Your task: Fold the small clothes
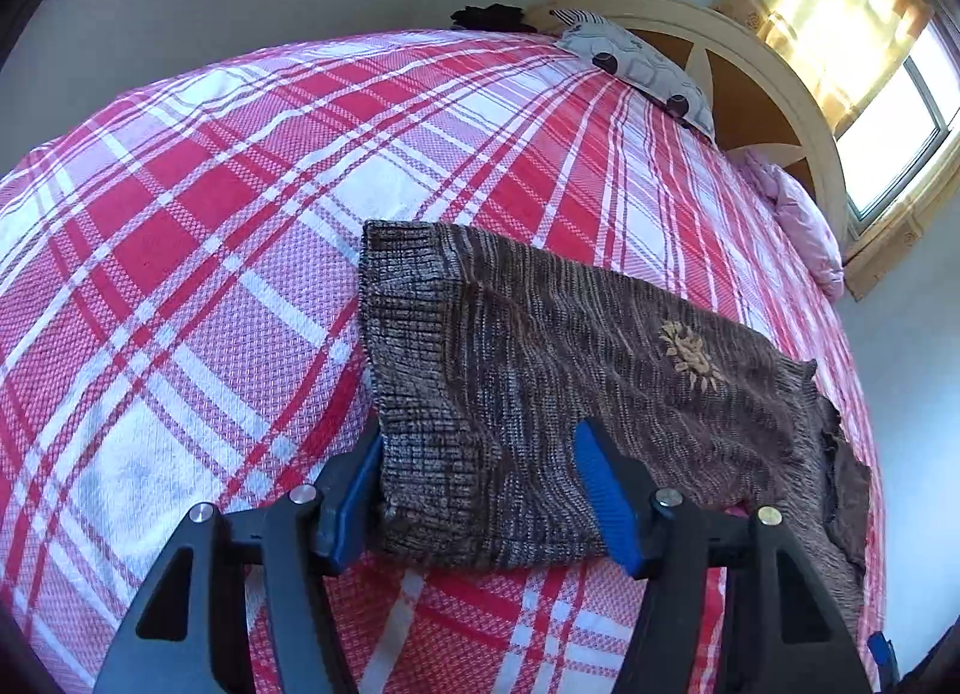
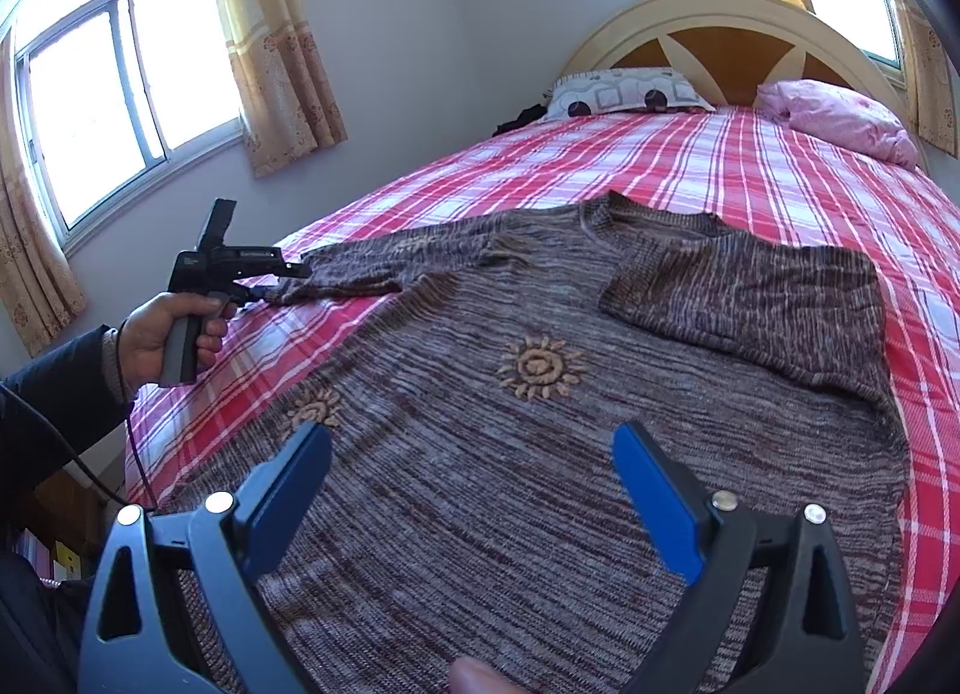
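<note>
Bedroom with a bed under a red-and-white plaid bedspread [image 2: 750, 184], headboard and 2 curtained windows behind. Reading left to right in the right wrist view: your left hand [image 2: 162, 334] holds the left gripper [image 1: 480, 490] at the cuff [image 1: 432, 442] of the left sleeve [image 2: 384, 268], which stretches out sideways from the body of 1 brown knitted sweater [image 2: 510, 484] lying flat on the bedspread. The left wrist view shows the cuff between the 2 blue pads [image 1: 606, 496], standing on edge and bunched across the gap; the pads bear on the ribbing from both sides, so you appear to have it clamped. Centre: 2 embroidered sun motifs [image 2: 543, 367] face up on the sweater body. Right: the right sleeve [image 2: 756, 298] already lies folded in across the chest. Foreground: your right gripper [image 2: 474, 484] hovers over the hem region with fingers spread apart, holding nothing.

Progress, as judged: 1 of 2 sleeves is folded; the left sleeve is gripped but not yet carried over, and the body folds remain. Count: 1 sweater, 2 sleeves, 2 grippers, 1 patterned pillow [image 2: 624, 91], 1 pink bundle [image 2: 840, 118].
</note>
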Demonstrator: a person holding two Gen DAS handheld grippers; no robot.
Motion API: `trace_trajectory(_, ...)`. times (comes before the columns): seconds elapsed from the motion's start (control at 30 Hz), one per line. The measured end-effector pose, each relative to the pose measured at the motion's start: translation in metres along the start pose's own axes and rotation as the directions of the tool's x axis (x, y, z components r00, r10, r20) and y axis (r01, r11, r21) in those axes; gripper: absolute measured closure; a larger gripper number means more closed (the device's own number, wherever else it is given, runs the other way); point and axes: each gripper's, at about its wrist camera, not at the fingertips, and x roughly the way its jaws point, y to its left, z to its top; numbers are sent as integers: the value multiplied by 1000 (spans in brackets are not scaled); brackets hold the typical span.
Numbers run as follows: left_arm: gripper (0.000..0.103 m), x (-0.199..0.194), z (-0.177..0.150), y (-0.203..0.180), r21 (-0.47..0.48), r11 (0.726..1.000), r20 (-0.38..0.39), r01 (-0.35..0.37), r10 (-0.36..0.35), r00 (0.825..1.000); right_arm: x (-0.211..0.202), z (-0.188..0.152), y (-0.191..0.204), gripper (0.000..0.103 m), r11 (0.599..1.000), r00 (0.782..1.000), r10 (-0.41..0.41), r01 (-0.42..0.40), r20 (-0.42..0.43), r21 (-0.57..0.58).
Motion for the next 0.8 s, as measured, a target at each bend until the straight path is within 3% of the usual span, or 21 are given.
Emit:
trace_trajectory(0.07, 98, -2, 0, 1, 24, 1000, 6, -19, 19, 1000, -3, 1, -2, 6, 1000, 1000, 0, 0, 9, 2)
trace_trajectory(0.17, 98, -5, -1, 17, -56, 994, 0, 91, -91, 996, -6, 2, -7, 6, 1000, 1000, -6, 6, 19, 11)
trace_trajectory(0.37, 98, -23, 9, 12, -83, 983, 80, 163, -157, 984, -6, 9, -20, 6, 999, 999, -39, 39, 27, 17)
trace_trajectory(0.53, 98, -41, 24, -29, -16, 973, 118, 232, -228, 966, -7, 17, -30, 5, 995, 994, -98, 97, 51, 15)
trace_trajectory(0.8, 98, -51, 40, -116, 104, 933, 118, 345, -356, 927, -8, 10, -60, 5, 989, 992, -95, 84, 86, 120)
